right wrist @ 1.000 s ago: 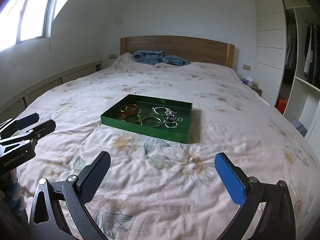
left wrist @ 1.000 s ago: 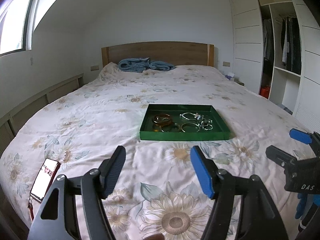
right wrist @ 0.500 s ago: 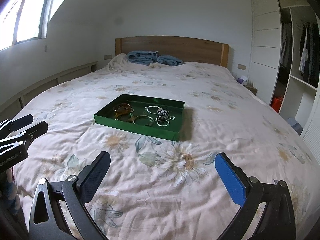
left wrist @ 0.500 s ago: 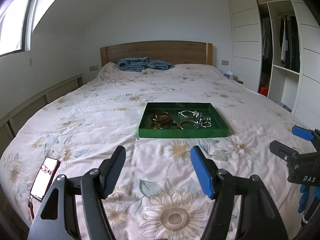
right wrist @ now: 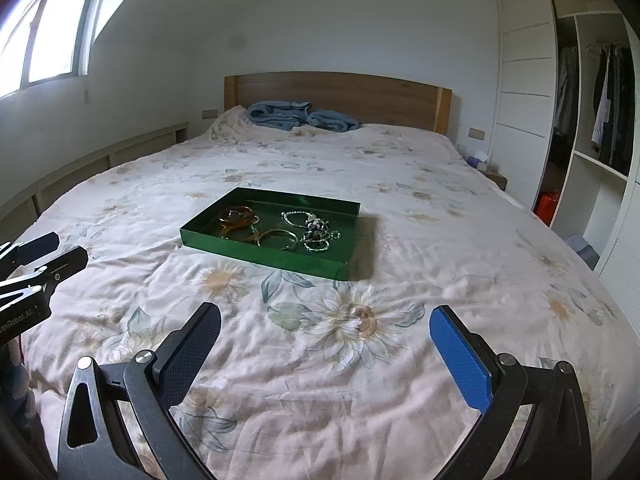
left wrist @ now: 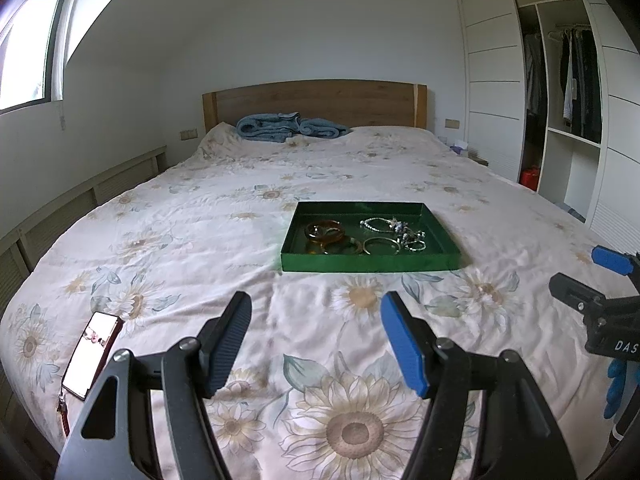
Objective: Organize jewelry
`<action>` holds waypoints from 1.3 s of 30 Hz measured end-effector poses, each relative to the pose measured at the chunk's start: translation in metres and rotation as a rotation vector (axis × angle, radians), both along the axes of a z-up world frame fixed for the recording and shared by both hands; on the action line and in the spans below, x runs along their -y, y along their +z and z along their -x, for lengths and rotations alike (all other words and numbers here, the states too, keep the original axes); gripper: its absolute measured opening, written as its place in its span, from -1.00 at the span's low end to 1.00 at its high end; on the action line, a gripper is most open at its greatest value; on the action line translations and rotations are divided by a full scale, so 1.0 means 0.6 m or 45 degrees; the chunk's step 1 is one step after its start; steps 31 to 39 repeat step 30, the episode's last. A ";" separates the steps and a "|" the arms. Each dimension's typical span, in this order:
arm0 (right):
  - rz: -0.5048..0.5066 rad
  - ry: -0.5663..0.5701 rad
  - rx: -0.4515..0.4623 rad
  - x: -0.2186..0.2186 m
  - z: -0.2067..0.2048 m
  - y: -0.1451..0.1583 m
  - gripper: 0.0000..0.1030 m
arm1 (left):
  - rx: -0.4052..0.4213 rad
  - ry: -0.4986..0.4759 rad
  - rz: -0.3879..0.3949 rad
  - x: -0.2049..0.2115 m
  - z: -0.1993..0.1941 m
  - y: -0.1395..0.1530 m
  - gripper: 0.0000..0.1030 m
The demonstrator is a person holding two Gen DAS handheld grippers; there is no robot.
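While lying loose in the green tray [left wrist: 370,260], resting on its floor toward the near wall: amber bangles [left wrist: 325,230] at the tray's left, a plain gold bangle [left wrist: 381,245] just right of them, silver beaded bracelets [left wrist: 400,229] tangled at the tray's right. Sitting on the floral bedspread [left wrist: 200,240], near the middle of the bed. Hovering well short of the tray's near wall and apart from it, the left gripper [left wrist: 316,332], spread moderately, gripping nothing, lined up roughly with the tray's near-left corner. Hanging further right of the tray and likewise short of it, the right gripper [right wrist: 326,336], gaping wide, also empty. Lying far left of the tray near the bed's edge, a phone [left wrist: 92,354], screen lit. Bunching beyond the tray, against the wooden headboard [left wrist: 316,100], a blue blanket [left wrist: 288,126]. Standing right of the tray past the bed, an open wardrobe [left wrist: 560,92].
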State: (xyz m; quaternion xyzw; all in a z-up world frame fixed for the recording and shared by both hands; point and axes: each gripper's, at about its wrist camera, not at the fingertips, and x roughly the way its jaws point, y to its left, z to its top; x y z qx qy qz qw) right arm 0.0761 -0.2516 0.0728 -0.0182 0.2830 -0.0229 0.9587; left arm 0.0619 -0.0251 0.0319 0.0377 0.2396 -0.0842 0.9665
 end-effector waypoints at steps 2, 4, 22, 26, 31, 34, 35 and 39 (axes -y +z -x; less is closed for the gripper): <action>0.003 -0.002 0.002 0.001 0.001 0.000 0.99 | 0.000 0.000 -0.001 0.000 0.000 0.000 0.27; 0.002 -0.004 0.003 0.002 0.002 0.000 0.99 | 0.001 0.001 0.000 -0.001 0.001 0.000 0.27; -0.006 -0.021 0.013 0.013 0.015 0.003 0.99 | -0.002 -0.003 -0.001 -0.003 0.003 0.000 0.27; -0.005 -0.024 0.013 0.015 0.017 0.004 0.99 | -0.003 -0.003 0.000 -0.003 0.003 0.000 0.27; -0.005 -0.026 0.017 0.016 0.020 0.004 0.99 | -0.004 -0.004 0.002 -0.006 0.010 -0.001 0.27; -0.005 -0.026 0.017 0.016 0.020 0.004 0.99 | -0.004 -0.004 0.002 -0.006 0.010 -0.001 0.27; -0.005 -0.026 0.017 0.016 0.020 0.004 0.99 | -0.004 -0.004 0.002 -0.006 0.010 -0.001 0.27; -0.005 -0.026 0.017 0.016 0.020 0.004 0.99 | -0.004 -0.004 0.002 -0.006 0.010 -0.001 0.27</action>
